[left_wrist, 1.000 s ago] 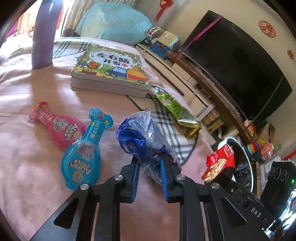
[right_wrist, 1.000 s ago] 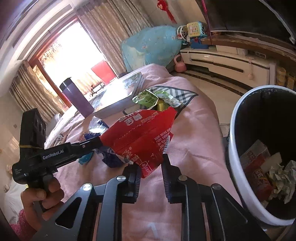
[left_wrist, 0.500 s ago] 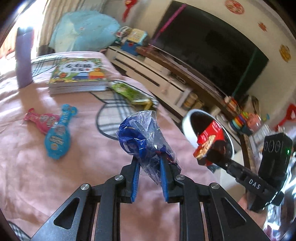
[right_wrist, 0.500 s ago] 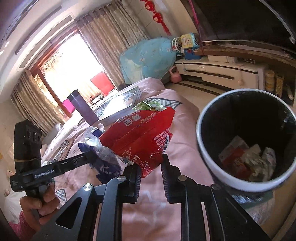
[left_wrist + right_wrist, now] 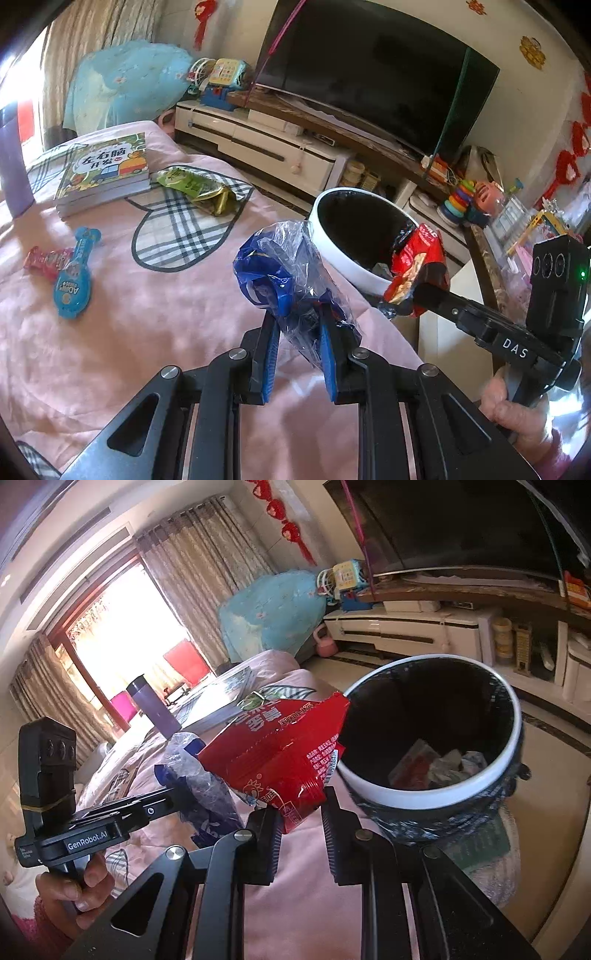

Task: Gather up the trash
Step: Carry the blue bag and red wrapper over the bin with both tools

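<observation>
Two grippers up over pink bedspread point(image 5: 155, 332), both loaded. White-rimmed trash bin point(image 5: 436, 797) beside bed edge, paper waste inside. L gripper point(image 5: 298, 334): jaws clamped on crumpled blue plastic bag point(image 5: 280, 273), short of bin. R gripper point(image 5: 298, 812): jaws closed on red snack wrapper point(image 5: 280, 753), tip overlapping bin rim.

pink bed point(image 5: 155, 332): books point(image 5: 105, 173), green wrapper point(image 5: 195, 188), packets point(image 5: 72, 278).

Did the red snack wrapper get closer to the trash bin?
Yes. The red snack wrapper, held in the right gripper, now reaches the white rim of the trash bin; earlier it hung over the pink bedspread.
</observation>
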### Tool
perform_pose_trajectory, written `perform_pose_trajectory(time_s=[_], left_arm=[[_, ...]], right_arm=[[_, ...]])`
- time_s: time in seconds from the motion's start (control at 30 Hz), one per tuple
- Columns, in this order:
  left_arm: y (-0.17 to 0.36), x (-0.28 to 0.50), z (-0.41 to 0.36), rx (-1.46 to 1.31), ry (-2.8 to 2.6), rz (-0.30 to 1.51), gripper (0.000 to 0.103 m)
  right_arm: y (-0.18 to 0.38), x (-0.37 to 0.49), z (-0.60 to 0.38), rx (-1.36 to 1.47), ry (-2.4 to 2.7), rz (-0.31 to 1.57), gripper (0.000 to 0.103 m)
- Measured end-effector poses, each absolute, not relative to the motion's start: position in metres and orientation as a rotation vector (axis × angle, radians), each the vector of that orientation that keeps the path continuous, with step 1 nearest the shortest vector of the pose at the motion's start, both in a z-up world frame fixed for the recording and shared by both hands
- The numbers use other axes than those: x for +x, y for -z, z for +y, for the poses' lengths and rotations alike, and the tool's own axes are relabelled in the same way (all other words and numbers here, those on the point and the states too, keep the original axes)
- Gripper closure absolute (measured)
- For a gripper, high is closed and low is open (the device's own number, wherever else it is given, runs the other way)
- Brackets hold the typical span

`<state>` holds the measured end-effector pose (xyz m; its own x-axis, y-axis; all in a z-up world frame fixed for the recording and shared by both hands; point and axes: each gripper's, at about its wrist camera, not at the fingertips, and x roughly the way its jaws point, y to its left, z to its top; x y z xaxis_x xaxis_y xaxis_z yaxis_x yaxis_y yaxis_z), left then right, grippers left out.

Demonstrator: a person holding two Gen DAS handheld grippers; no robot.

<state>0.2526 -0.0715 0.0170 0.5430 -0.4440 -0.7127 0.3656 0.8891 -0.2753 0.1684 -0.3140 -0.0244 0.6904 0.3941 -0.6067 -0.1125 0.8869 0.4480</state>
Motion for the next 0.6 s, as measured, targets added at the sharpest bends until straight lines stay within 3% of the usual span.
perform_pose_trajectory(time_s=[0.6], left_arm=[[-0.024, 0.249, -0.095, -0.073, 0.515, 0.872, 0.084]], right_arm=[[0.016, 0.153, -0.339, 0.406, -0.245, 0.730, 0.083]])
